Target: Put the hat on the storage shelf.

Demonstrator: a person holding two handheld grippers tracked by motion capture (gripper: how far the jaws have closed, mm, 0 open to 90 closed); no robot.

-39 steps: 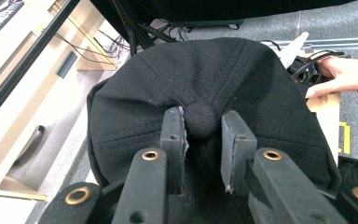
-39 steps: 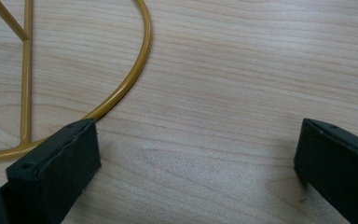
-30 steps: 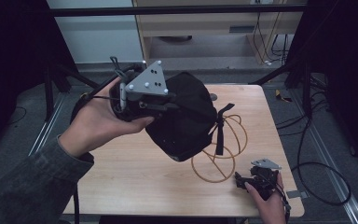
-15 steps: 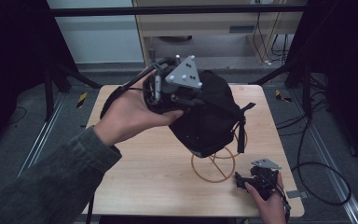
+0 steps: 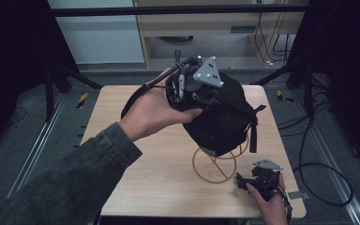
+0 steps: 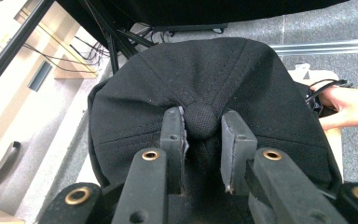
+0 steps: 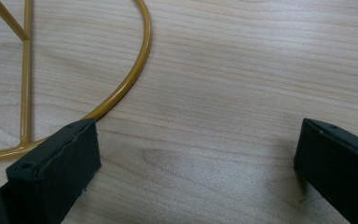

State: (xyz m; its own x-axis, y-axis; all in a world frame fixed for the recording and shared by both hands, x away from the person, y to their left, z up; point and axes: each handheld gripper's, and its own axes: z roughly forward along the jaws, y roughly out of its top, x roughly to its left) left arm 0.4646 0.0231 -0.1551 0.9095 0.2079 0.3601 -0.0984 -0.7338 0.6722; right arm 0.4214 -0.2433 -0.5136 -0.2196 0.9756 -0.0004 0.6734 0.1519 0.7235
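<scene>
A black cap (image 5: pixel 227 119) hangs in the air over a gold wire stand (image 5: pixel 214 165) on the wooden table (image 5: pixel 122 154). My left gripper (image 5: pixel 194 91) is shut on the cap's crown. In the left gripper view the two pads (image 6: pixel 173 126) pinch the fabric around the cap's top button (image 6: pixel 201 119). The cap's strap (image 5: pixel 254 129) dangles at its right side. My right gripper (image 5: pixel 249 180) rests on the table by the front right of the stand's base ring (image 7: pixel 133 77). It (image 7: pixel 196 135) stands open, with bare wood between its fingers.
The table's right edge (image 5: pixel 288 154) lies close to my right hand, with cables on the floor beyond it. A light cabinet (image 5: pixel 206 28) stands behind the table. Dark frame legs (image 5: pixel 56 79) flank the back corners.
My left hand has carried the cap to the right, so that it now hangs over the wire stand. The right gripper has stayed where it was.
</scene>
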